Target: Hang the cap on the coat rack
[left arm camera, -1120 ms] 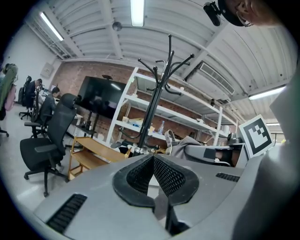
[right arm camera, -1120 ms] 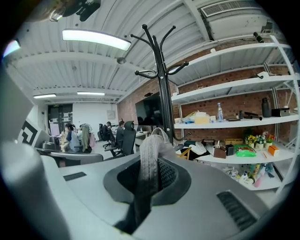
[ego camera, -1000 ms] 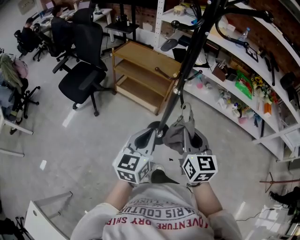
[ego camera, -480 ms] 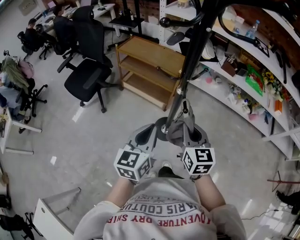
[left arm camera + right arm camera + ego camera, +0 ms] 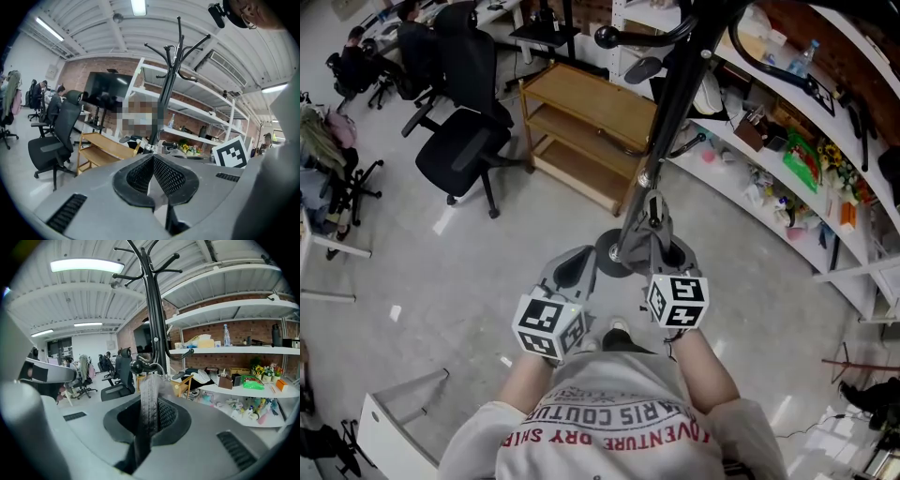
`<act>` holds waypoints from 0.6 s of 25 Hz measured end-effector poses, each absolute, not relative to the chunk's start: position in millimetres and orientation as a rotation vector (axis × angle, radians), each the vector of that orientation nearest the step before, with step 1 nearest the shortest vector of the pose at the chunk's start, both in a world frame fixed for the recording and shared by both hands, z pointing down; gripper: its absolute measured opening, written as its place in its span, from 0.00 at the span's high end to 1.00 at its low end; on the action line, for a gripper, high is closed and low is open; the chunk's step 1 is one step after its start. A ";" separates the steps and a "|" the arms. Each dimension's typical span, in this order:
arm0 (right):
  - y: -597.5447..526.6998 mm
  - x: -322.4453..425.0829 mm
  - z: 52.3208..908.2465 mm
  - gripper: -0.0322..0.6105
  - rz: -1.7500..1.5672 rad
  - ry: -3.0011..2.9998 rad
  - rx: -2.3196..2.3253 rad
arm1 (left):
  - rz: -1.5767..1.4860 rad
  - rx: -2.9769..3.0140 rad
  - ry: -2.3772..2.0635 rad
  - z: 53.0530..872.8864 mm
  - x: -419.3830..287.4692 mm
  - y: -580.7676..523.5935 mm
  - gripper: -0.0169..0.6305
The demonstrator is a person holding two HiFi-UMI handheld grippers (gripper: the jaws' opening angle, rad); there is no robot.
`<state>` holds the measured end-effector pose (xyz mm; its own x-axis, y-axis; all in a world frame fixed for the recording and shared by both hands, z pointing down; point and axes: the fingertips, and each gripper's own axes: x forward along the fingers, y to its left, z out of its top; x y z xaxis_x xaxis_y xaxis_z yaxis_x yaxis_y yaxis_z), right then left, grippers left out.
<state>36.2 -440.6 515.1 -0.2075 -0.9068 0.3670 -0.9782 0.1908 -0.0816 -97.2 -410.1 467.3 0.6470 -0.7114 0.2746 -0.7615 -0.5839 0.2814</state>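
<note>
The grey cap [image 5: 648, 253] hangs bunched from my right gripper [image 5: 657, 217], which is shut on its fabric [image 5: 150, 399]. It is right against the black coat rack pole [image 5: 670, 108], just above the round base [image 5: 612, 255]. In the right gripper view the pole [image 5: 153, 310] rises straight ahead, with a knobbed lower hook [image 5: 137, 366] just beyond the cap and the top hooks [image 5: 140, 261] high above. My left gripper [image 5: 584, 255] sits beside it on the left, shut with nothing between its pads [image 5: 152, 158]. The rack [image 5: 168, 89] shows ahead of it.
A wooden shelf trolley [image 5: 581, 127] stands behind the rack. Black office chairs [image 5: 455, 150] are to the left, with seated people at desks farther back. White shelving [image 5: 787, 164] crowded with small items runs along the right. A pale box [image 5: 394, 422] is at lower left.
Both grippers have edged forward toward the rack pole, the cap still held in the right one. The head view has shifted a little.
</note>
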 end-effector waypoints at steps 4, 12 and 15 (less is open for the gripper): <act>-452.8 36.1 527.3 0.92 0.422 -2.217 1.793 | 0.200 2.492 -1.169 468.8 -95.7 -411.4 0.96; -473.9 31.7 555.5 0.92 0.432 -2.158 1.725 | 0.199 2.489 -1.161 468.5 -90.4 -417.3 0.96; -480.0 31.2 572.2 0.92 0.439 -2.116 1.697 | 0.181 2.478 -1.163 467.9 -89.3 -421.3 0.96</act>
